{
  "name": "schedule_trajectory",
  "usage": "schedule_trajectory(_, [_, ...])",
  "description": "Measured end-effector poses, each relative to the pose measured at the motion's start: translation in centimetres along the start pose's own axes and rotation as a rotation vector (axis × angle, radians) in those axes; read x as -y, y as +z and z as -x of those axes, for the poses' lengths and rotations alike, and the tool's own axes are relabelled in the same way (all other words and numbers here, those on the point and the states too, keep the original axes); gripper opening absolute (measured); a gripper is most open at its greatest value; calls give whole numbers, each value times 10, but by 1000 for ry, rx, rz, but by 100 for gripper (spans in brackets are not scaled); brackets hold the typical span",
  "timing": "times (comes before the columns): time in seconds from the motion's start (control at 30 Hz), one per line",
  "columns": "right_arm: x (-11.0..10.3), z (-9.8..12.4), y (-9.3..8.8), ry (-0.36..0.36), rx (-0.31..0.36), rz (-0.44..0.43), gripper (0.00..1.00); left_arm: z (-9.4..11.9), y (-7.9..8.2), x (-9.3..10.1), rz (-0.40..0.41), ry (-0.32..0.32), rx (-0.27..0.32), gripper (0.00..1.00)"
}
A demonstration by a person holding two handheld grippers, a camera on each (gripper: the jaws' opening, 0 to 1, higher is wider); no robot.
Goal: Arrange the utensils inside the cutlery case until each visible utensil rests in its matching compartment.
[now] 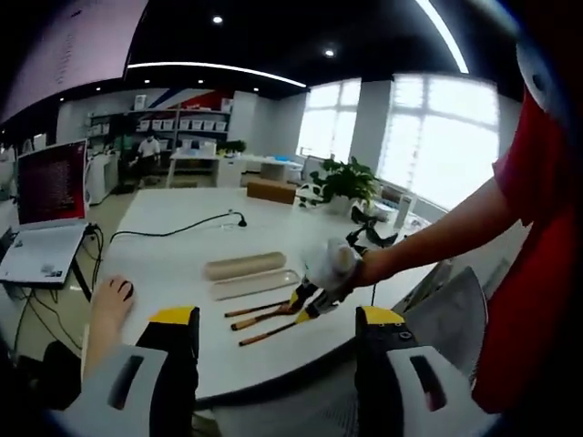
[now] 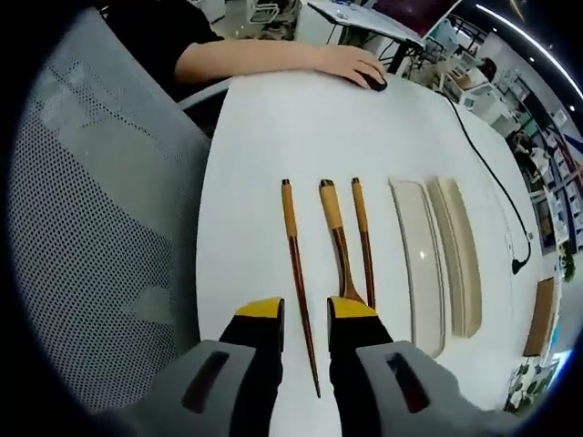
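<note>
Centrally, white round table (image 2: pixel 264 137): three brown wooden utensils (image 2: pixel 332 228) lying parallel beside the open beige cutlery case (image 2: pixel 421 264). Grey mesh chair (image 2: pixel 91 228) adjacent; laptop (image 1: pixel 50 214), potted plant (image 1: pixel 346 180), bright windows behind. Right gripper (image 2: pixel 305 314) jaws narrowly straddling one stick; left gripper (image 1: pixel 276 319) jaws wide, empty.

1. Left gripper (image 1: pixel 278 330): held up and back, jaws apart, nothing between them.
2. Right gripper (image 2: pixel 305 319): low, pointing down, jaws apart; also seen from the left gripper view (image 1: pixel 305 303).
3. Right hand (image 1: pixel 351 271) wraps the right gripper's body; bare forearm (image 1: pixel 446 232) runs up to a red sleeve (image 1: pixel 533 173).
</note>
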State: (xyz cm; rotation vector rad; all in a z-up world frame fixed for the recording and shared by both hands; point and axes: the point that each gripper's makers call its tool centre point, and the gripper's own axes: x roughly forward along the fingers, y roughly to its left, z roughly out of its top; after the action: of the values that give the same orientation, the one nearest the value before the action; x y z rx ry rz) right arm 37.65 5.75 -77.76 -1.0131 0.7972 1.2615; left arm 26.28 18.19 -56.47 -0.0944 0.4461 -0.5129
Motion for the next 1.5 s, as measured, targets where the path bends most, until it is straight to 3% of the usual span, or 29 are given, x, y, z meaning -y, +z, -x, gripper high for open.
schedule_trajectory(0.07, [1, 1, 1, 3, 10, -27, 16, 1, 1, 1, 3, -16, 9, 83])
schedule_trajectory(0.17, [-2, -6, 10, 49, 73, -174, 13, 2, 1, -1, -17, -7, 9, 86])
schedule_trajectory(0.3, [2, -15, 2, 39, 27, -165, 15, 5, 2, -7, -39, 12, 0, 86])
schedule_trajectory(0.4, [4, -15, 7, 27, 56, -218, 15, 5, 3, -11, -57, 21, -5, 86])
schedule_trajectory(0.5, [1, -18, 4, -6, 38, -176, 14, 5, 3, -18, -65, 27, -3, 85])
schedule_trajectory(0.6, [-7, -22, 2, 12, 19, -126, 14, 4, 2, -24, -46, 33, -1, 85])
schedule_trajectory(0.77, [-5, -28, 3, 23, 19, -163, 12, 2, -1, -23, -52, 14, -13, 85])
schedule_trajectory(1.03, [1, -34, 2, 30, -9, -97, 12, 5, -6, -31, -29, 41, -7, 84])
schedule_trajectory(1.23, [-4, -40, 0, 86, -27, -78, 12, 4, -11, -28, -26, 43, -21, 84])
schedule_trajectory(1.5, [-1, -48, 0, 84, -58, -9, 11, 2, -14, -21, -29, 41, -37, 84])
